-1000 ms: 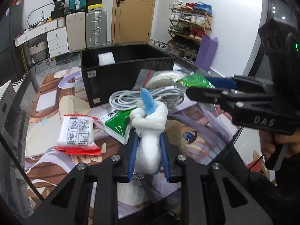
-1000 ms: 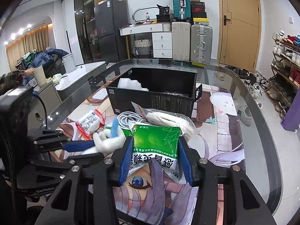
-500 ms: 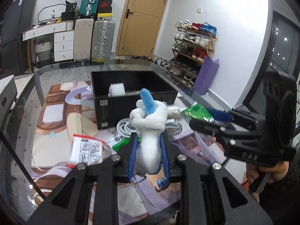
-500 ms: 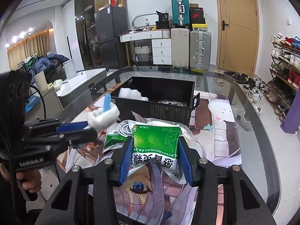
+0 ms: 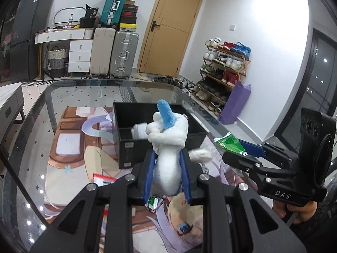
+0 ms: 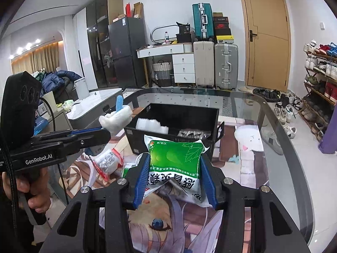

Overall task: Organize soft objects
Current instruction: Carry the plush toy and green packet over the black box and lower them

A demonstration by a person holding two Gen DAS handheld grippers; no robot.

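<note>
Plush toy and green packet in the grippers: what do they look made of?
Plush toy: fuzzy white fabric with a blue felt-like tip, bulging between the fingers, so probably stuffed. Green packet: glossy printed plastic film, judging by sheen and crinkles; contents unseen.

White plush toy (image 5: 168,147), green packet (image 6: 175,158)

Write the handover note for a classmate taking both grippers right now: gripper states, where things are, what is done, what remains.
Left gripper: shut on the white plush toy, held up near the black bin.
Right gripper: shut on the green packet, in front of the bin.
Done: white soft item in the bin.
Left: drop both in; red-and-white tissue pack remains on the table.
</note>
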